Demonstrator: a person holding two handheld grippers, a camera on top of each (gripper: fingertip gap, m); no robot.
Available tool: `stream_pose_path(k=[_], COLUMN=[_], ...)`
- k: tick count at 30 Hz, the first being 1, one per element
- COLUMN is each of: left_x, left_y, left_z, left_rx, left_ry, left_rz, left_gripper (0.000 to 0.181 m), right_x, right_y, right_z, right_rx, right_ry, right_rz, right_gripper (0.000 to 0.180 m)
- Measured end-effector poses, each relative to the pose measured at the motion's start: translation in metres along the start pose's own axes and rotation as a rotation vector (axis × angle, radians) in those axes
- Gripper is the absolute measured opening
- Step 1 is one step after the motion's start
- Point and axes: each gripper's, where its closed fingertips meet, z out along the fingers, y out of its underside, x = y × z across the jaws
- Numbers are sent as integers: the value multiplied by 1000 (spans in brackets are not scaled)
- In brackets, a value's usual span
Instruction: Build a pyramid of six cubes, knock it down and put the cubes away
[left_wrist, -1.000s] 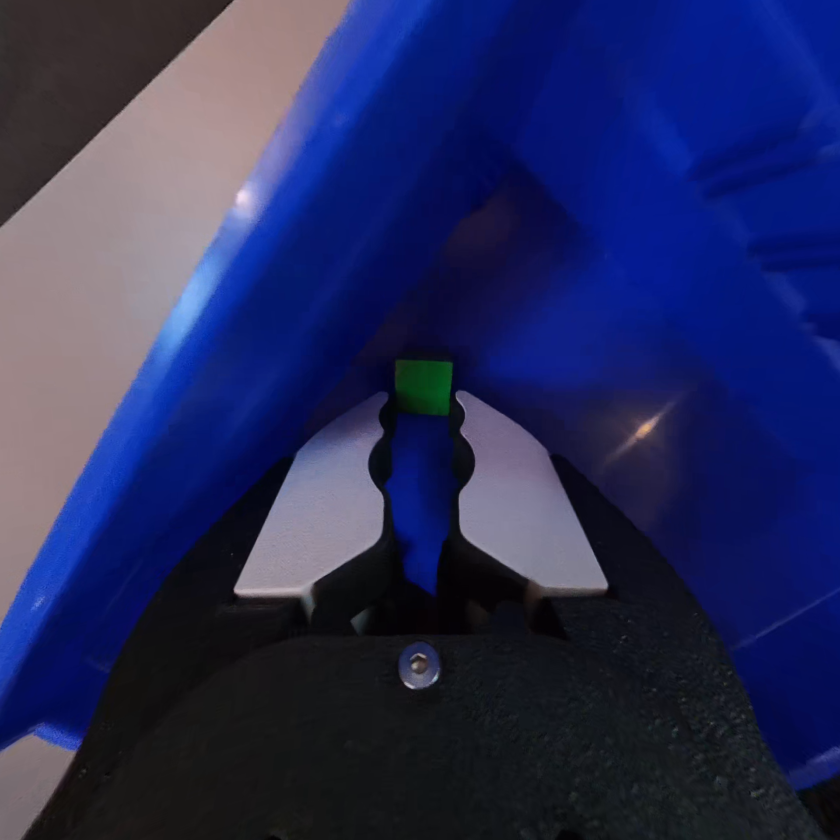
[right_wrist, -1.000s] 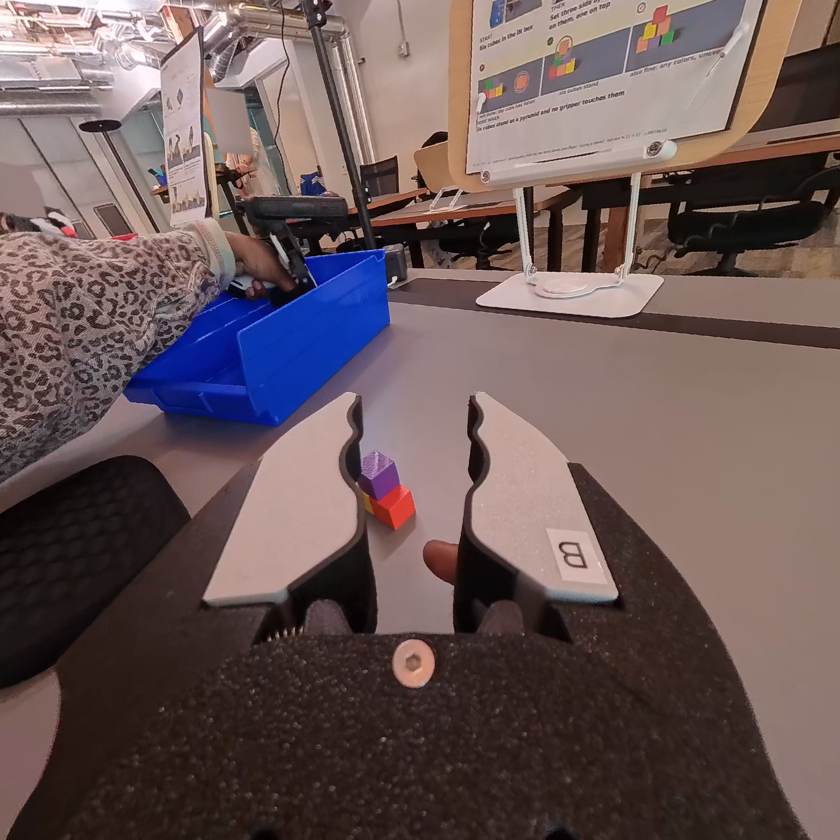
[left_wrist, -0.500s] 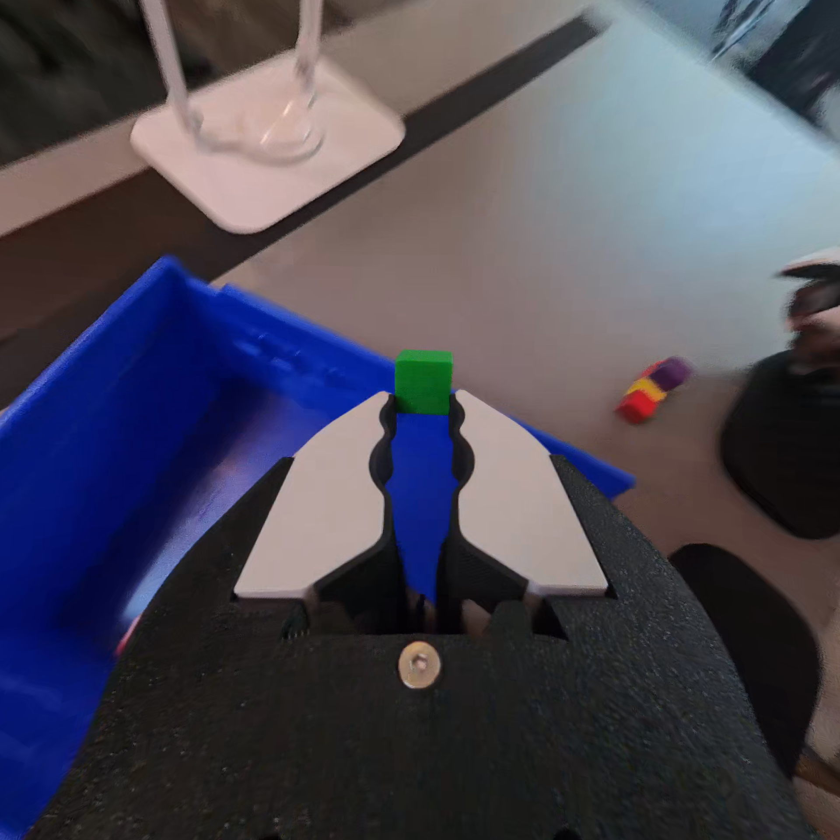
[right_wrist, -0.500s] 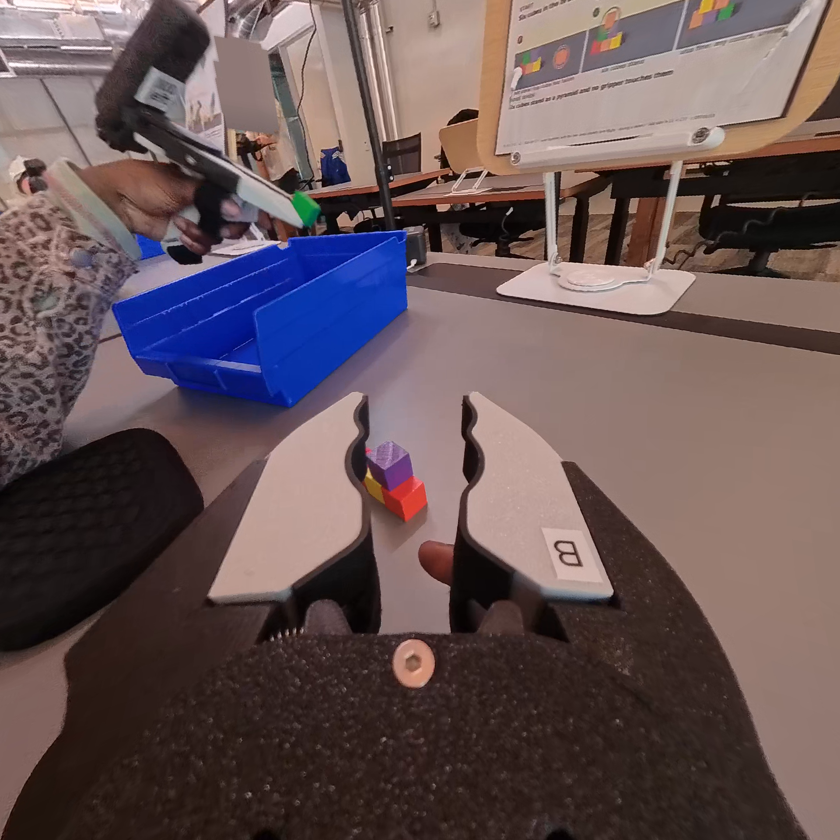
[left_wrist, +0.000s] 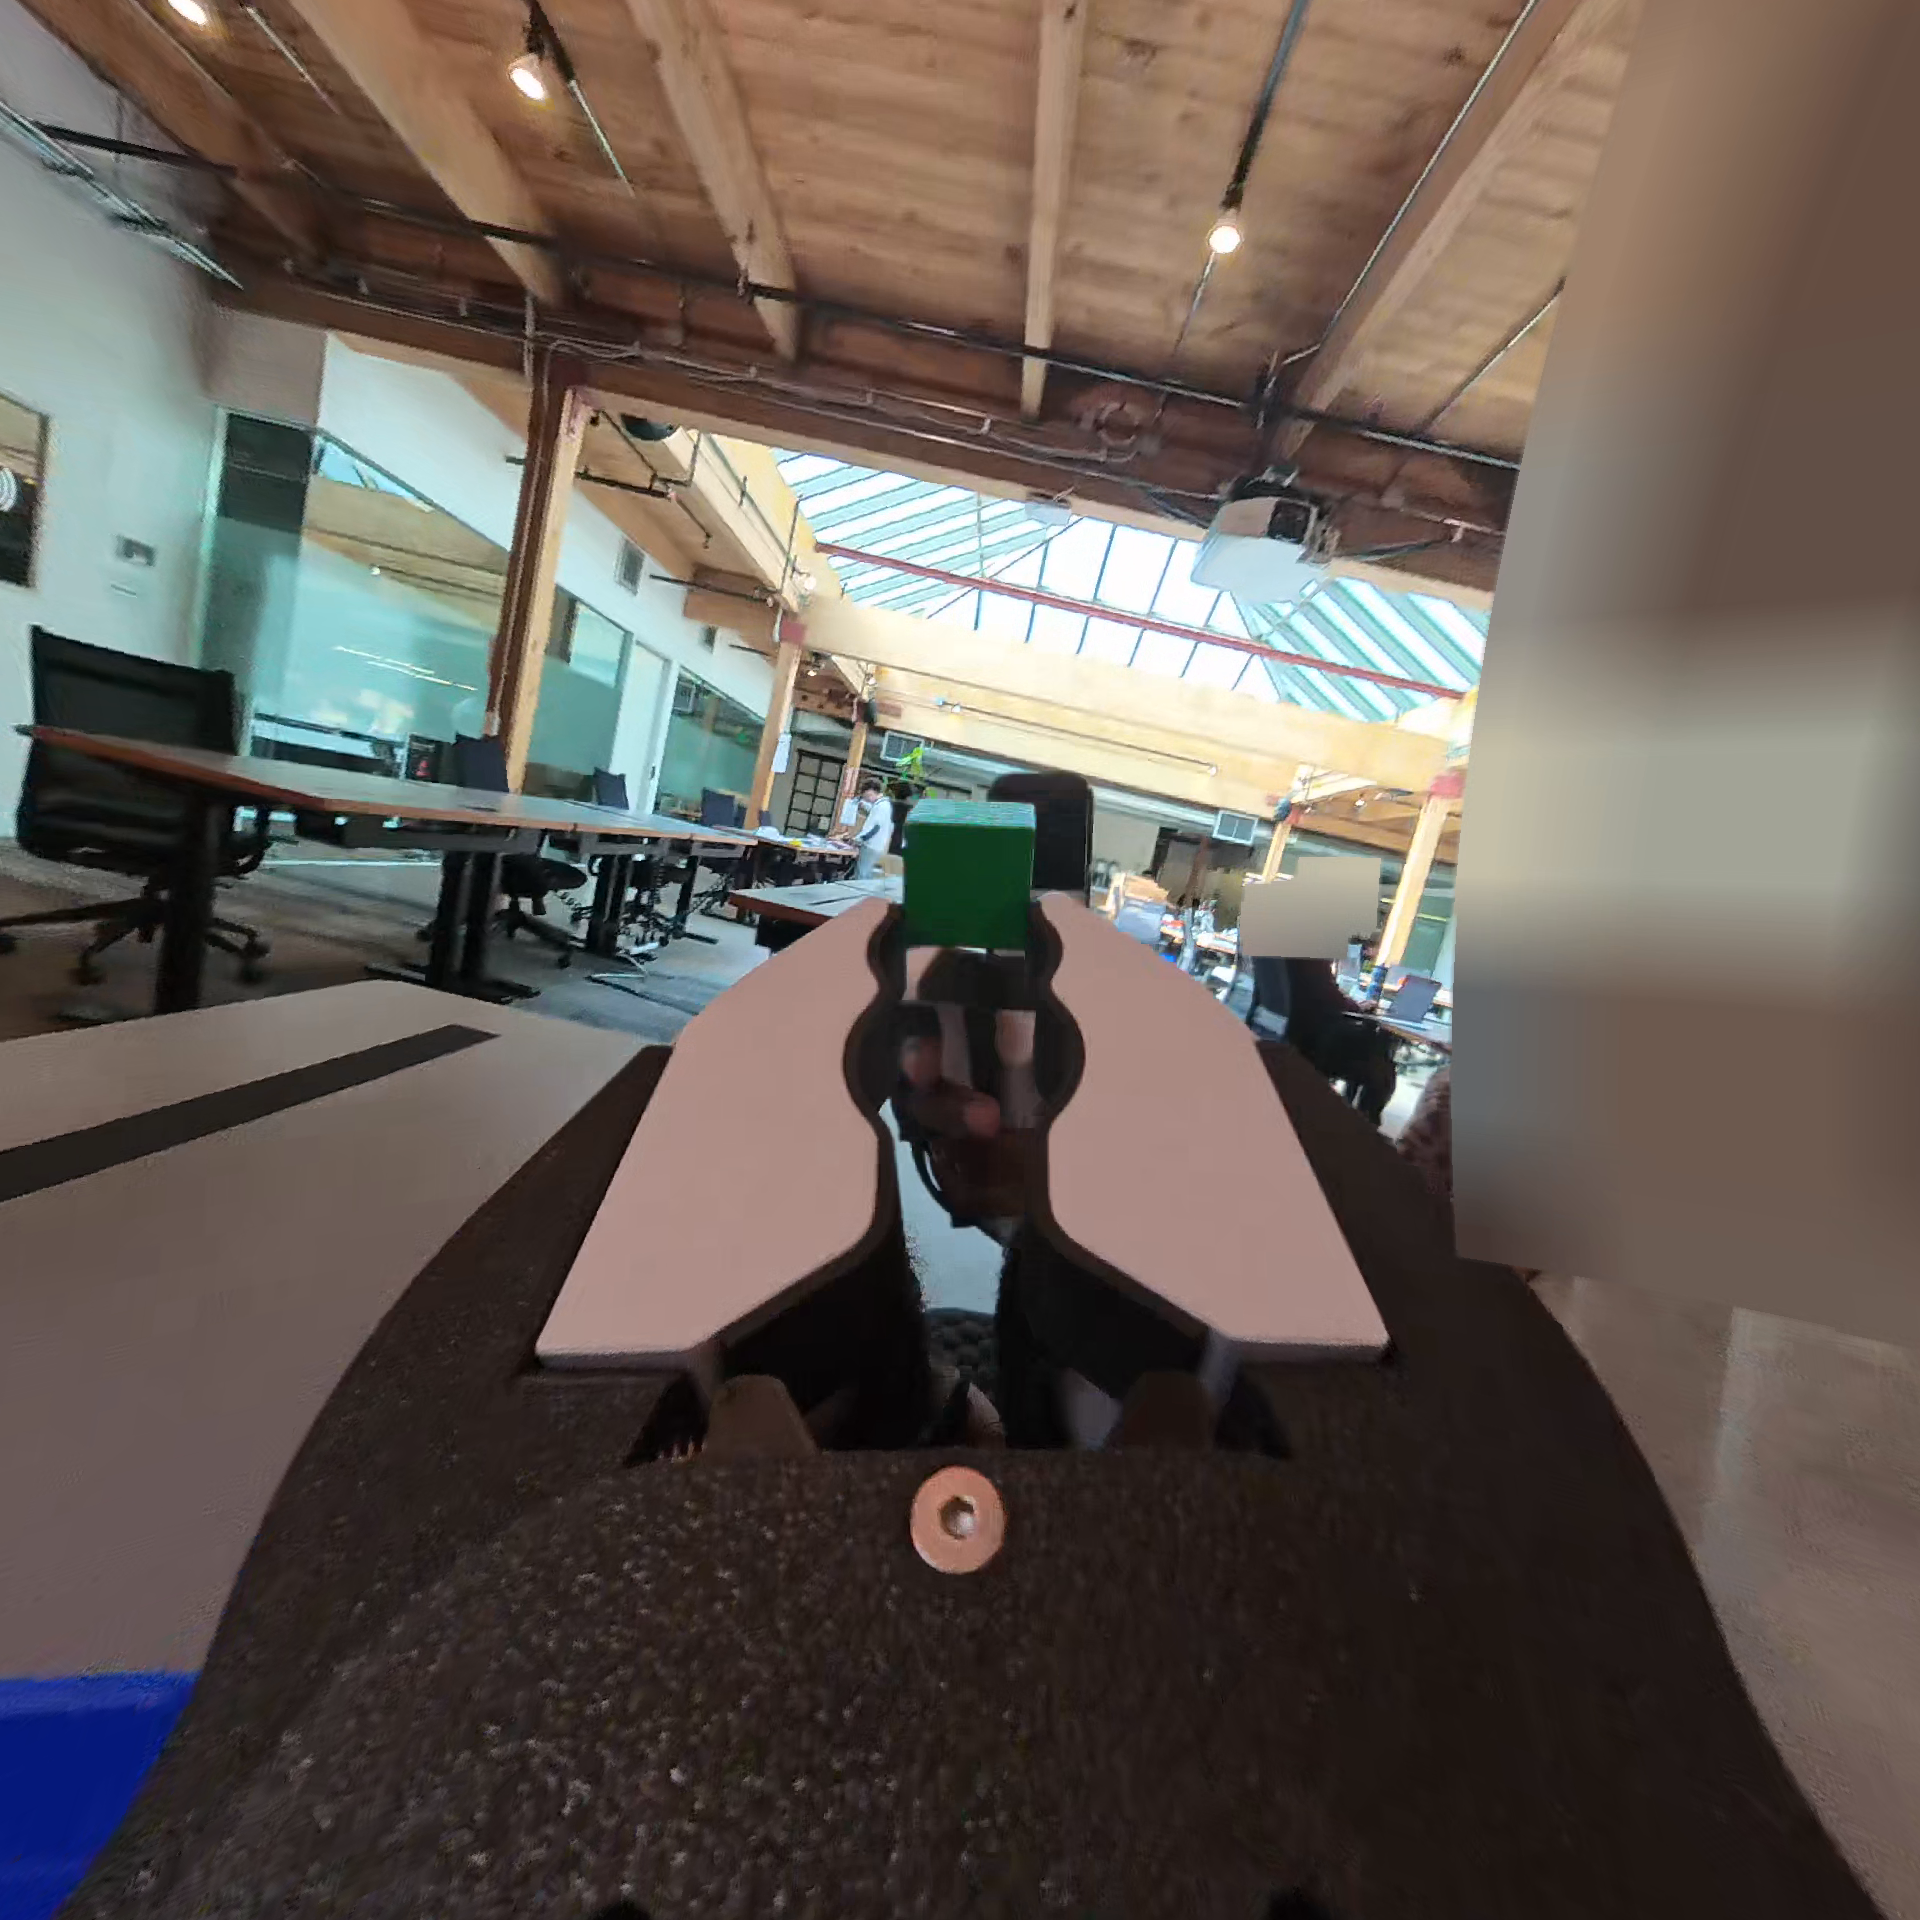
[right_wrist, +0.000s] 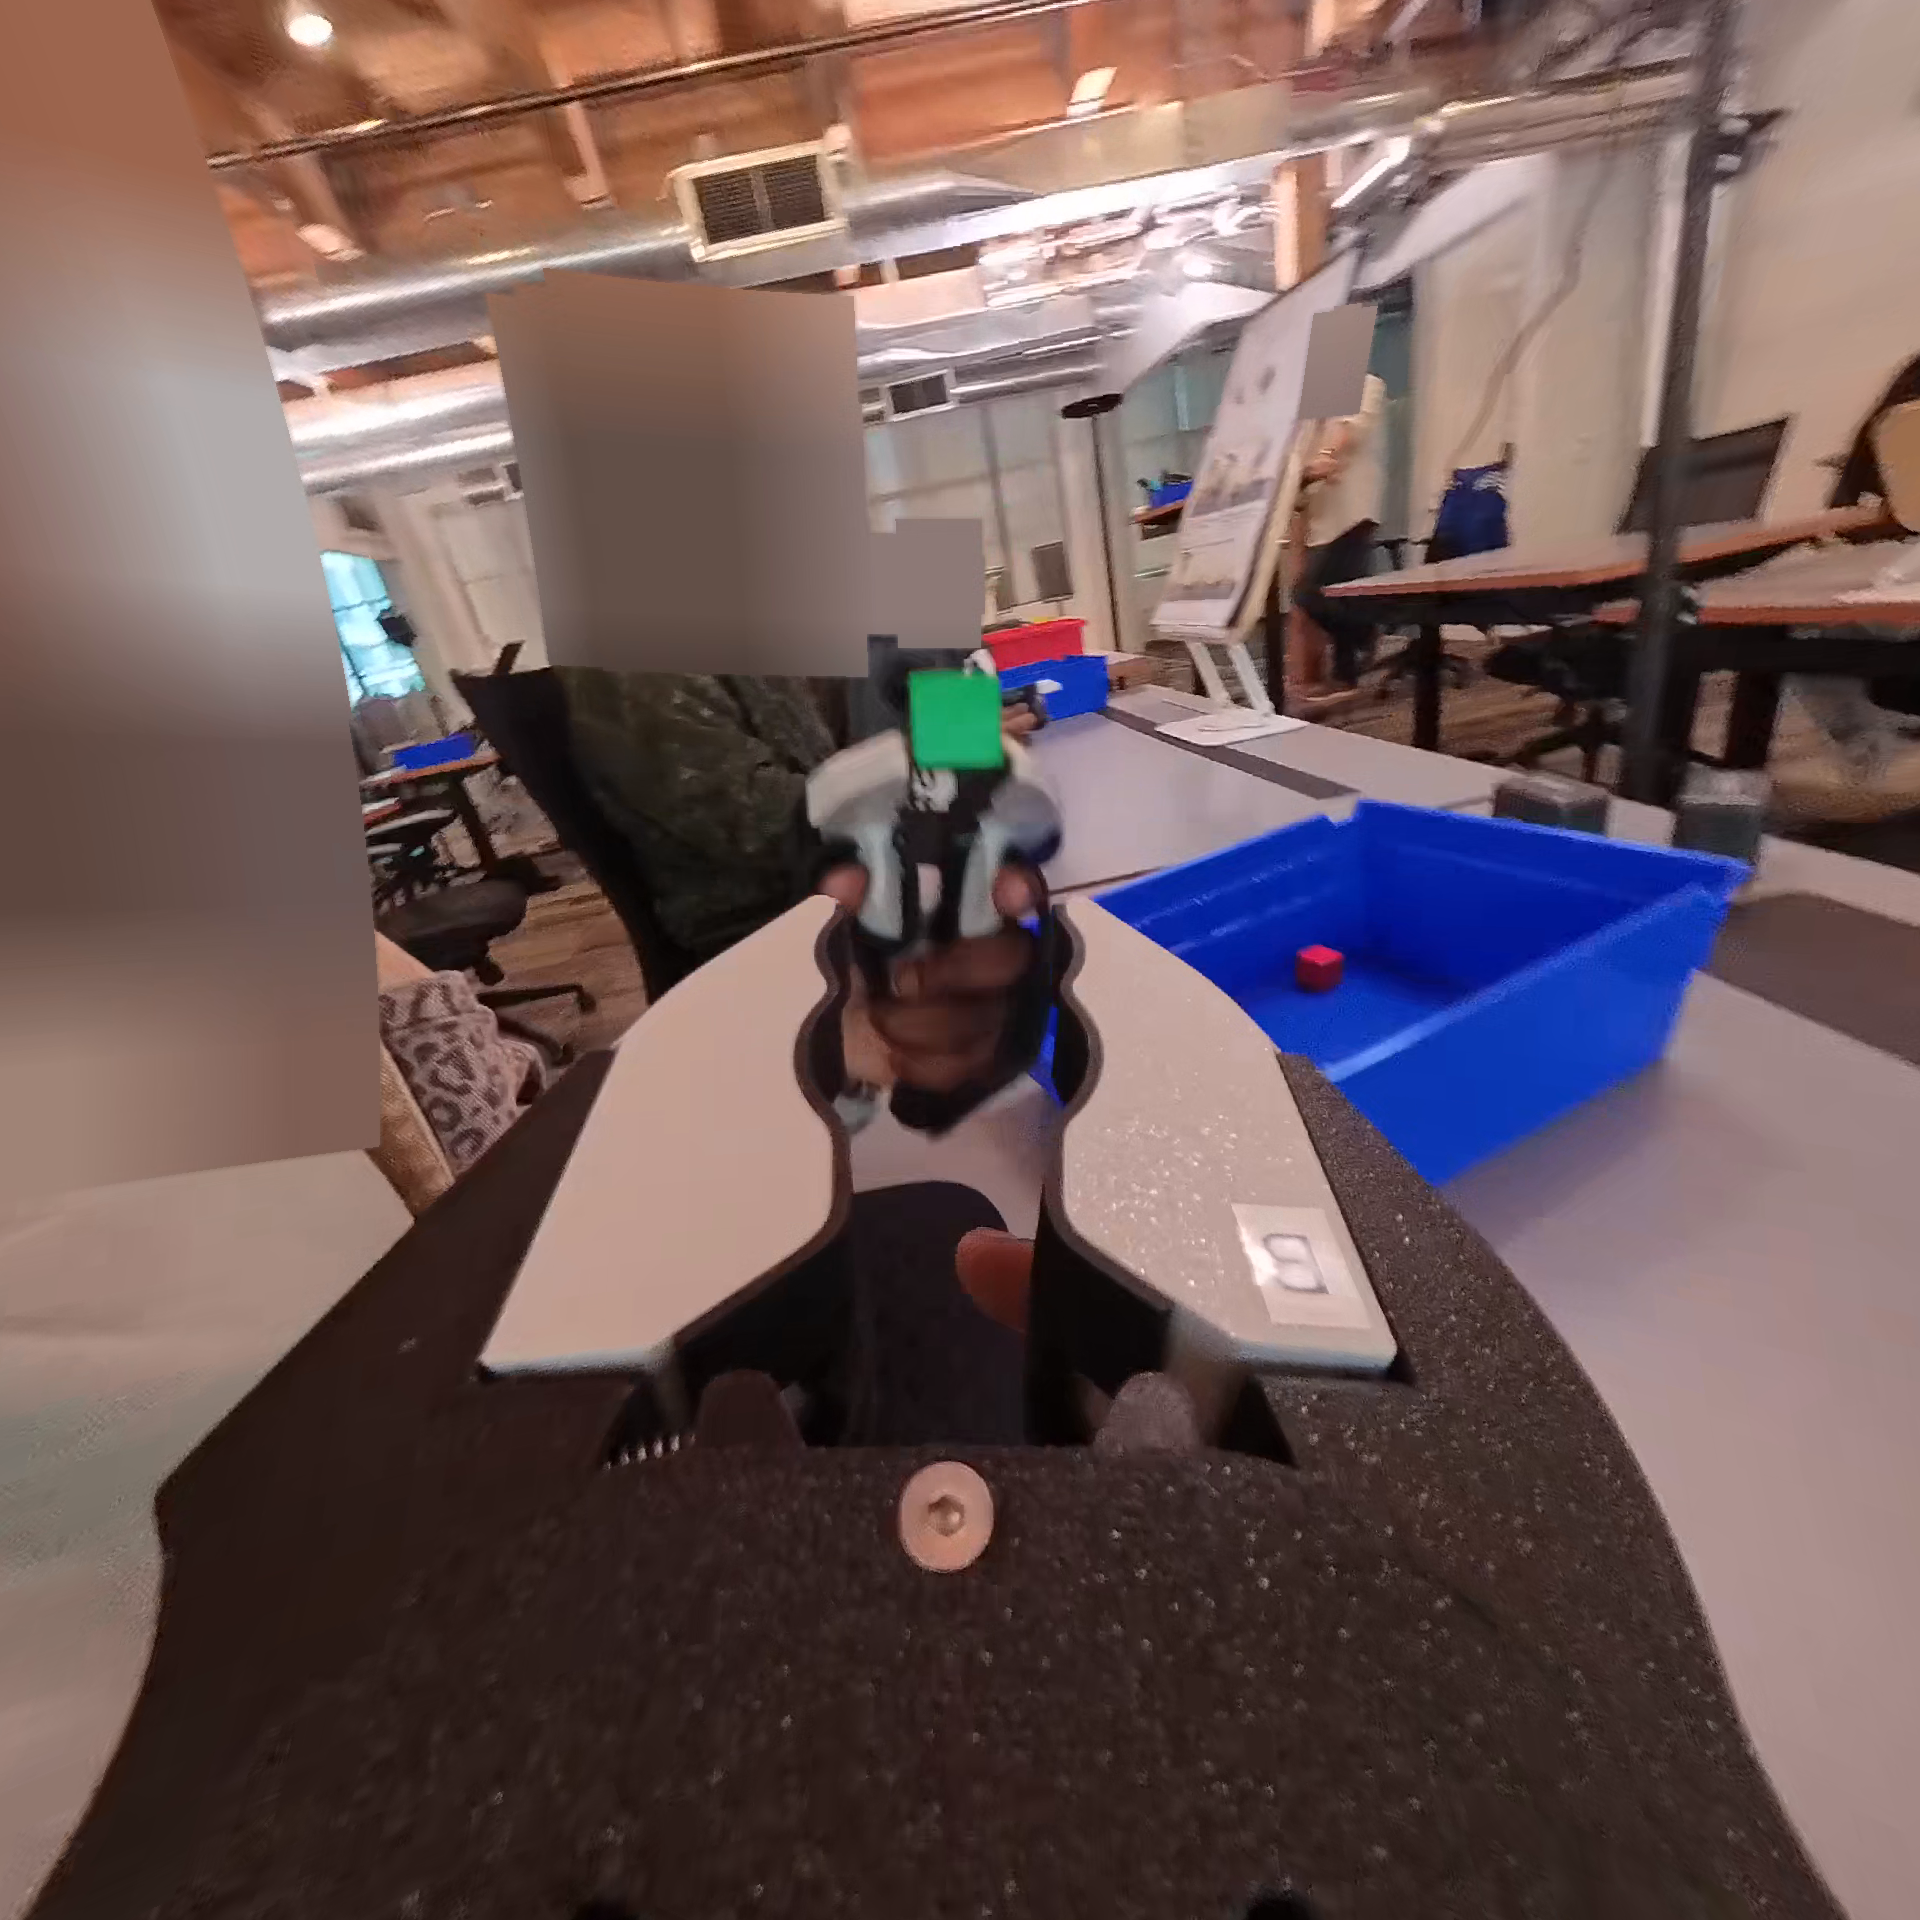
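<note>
Left gripper (left_wrist: 966, 920) pinching the green cube (left_wrist: 968, 885) at its fingertips, held up in the air, well above the desk (left_wrist: 208, 1195). In the right wrist view the same cube (right_wrist: 956, 719) sits left of and above the blue bin (right_wrist: 1475, 1049), not over it. Right gripper (right_wrist: 945, 914) spread, nothing between its jaws, pointed straight at the left gripper.

Bin holds one red cube (right_wrist: 1318, 967) on its floor. No pyramid or other cubes visible in either current view, so I can't tell how much is stacked.

Judgement: build phase, cube taken from the bin and in transit to the stack site. Grippers facing each other could also mean a handover, can't tell.

Next move calls for: swing the left gripper down toward the desk away from the bin, level the cube, seat it flush beside or on its neighbours, then release without nudging them.
</note>
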Motion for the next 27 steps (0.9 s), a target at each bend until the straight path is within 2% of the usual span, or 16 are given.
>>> stream_pose_path(k=[6,18,21,27], left_x=[8,0,-9,-42], left_y=[20,45,61,107], left_z=[2,0,0,-13], left_rx=[-52,-181,-282,-590], left_ry=[19,-29,-69,-279], left_rz=[19,65,70,206], left_gripper=[21,21,22,43], right_x=[-11,3,11,43], right_y=[-4,17,23,30], right_z=[33,37,30,-2], right_rx=[-69,-156,-209,-358], right_ry=[-59,-47,-22,76], right_rz=[-62,-110,-167,-231], right_gripper=[33,22,22,21])
